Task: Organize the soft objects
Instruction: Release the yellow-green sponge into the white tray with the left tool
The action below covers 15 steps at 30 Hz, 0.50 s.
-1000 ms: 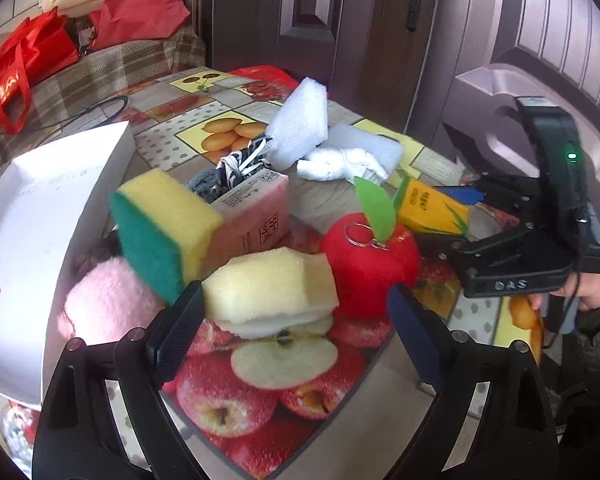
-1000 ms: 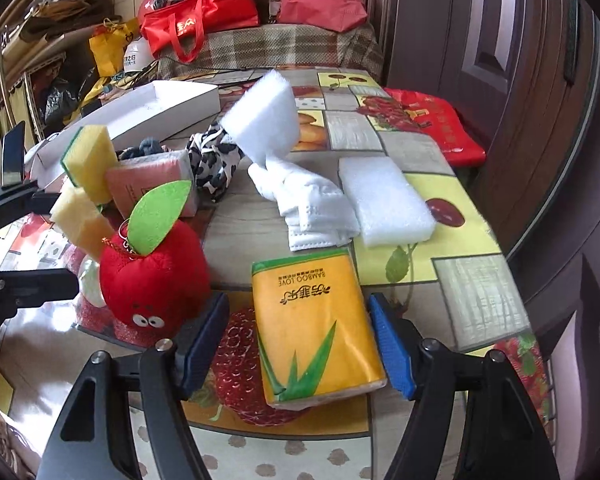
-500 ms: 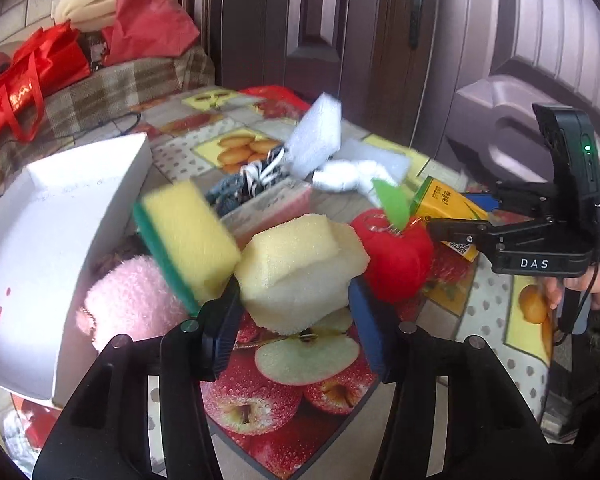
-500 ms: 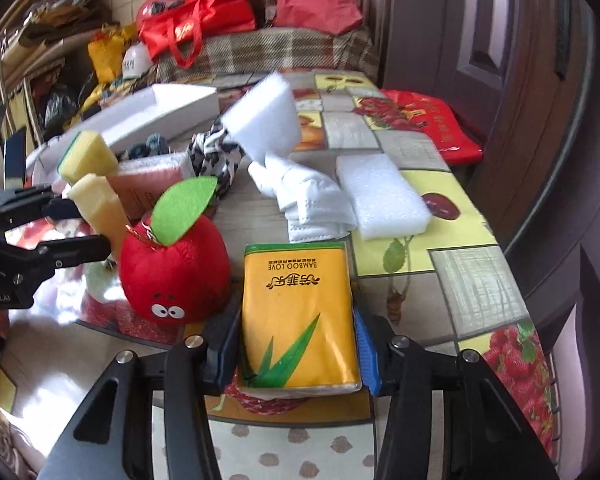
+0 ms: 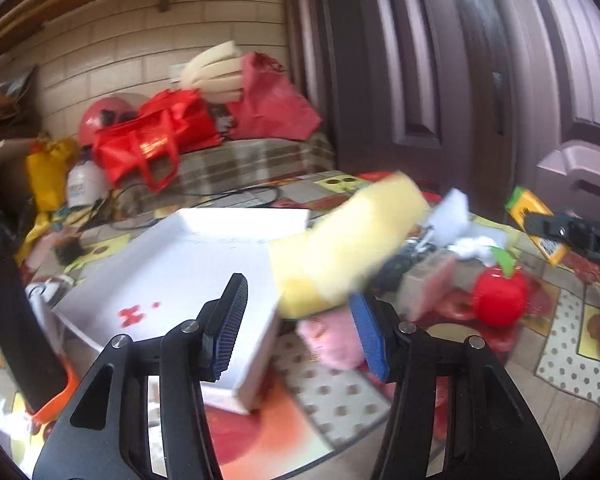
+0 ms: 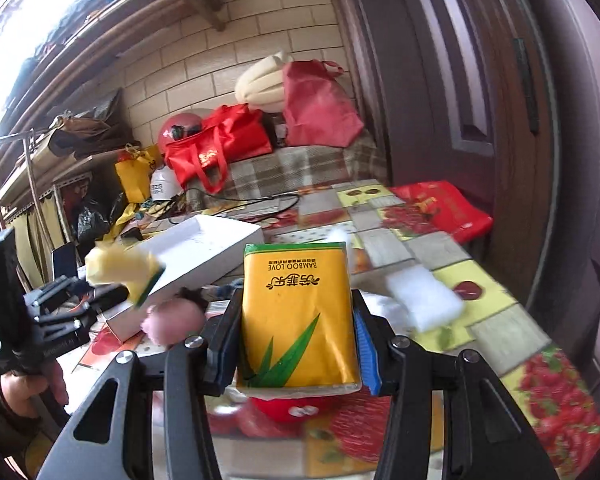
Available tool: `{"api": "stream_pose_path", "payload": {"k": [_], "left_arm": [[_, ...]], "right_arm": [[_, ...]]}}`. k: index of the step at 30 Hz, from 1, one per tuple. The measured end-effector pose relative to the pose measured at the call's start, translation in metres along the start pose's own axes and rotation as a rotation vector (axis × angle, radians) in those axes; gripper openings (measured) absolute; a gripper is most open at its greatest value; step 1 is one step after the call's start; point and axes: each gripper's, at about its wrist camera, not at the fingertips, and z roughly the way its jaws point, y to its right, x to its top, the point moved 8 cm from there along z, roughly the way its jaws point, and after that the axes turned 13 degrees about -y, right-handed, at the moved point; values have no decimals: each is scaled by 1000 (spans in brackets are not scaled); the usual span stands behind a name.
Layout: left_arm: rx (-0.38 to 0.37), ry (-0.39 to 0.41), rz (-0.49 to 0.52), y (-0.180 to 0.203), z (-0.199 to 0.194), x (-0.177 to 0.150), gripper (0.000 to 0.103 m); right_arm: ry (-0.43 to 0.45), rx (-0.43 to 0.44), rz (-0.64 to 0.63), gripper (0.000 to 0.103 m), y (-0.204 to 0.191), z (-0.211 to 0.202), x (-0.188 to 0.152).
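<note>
My left gripper (image 5: 296, 300) is shut on the lower end of a plain yellow sponge (image 5: 340, 248). The sponge is blurred and sticks up and to the right, against the right finger (image 5: 368, 332), over the near corner of the white box (image 5: 172, 264). My right gripper (image 6: 296, 320) is shut on a yellow tissue pack (image 6: 296, 280), held upright above the table. In the left wrist view the same pack (image 5: 532, 216) shows at the right edge. A red plush apple (image 5: 498, 300) and a pink plush (image 5: 332, 340) lie on the table.
A white foam block (image 6: 424, 300) lies right of the pack. A pink packet (image 5: 428, 288) and crumpled white cloth sit beside the apple. Red bags (image 6: 216, 148) fill the checked couch behind the table. A dark door (image 6: 480, 80) stands at the right. A hand (image 6: 20, 392) holds the left gripper.
Both grippers closed on their loads and rose. The left one swung left with the sponge to the white box. The right one lifted the tissue pack off the table.
</note>
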Motion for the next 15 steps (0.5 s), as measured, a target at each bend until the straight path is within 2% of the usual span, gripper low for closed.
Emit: {"api": "stream_pose_path", "payload": {"k": [4, 7, 13, 15], "left_arm": [[32, -19, -103, -42, 2, -11, 53], [42, -22, -149, -60, 2, -14, 53], [55, -8, -177, -70, 1, -13, 53], [37, -20, -186, -72, 1, -14, 53]], "right_arm": [[3, 20, 10, 49, -13, 10, 1], [12, 29, -3, 49, -25, 12, 0], [-3, 60, -59, 49, -54, 26, 0], [-5, 72, -78, 49, -64, 30, 0]]}}
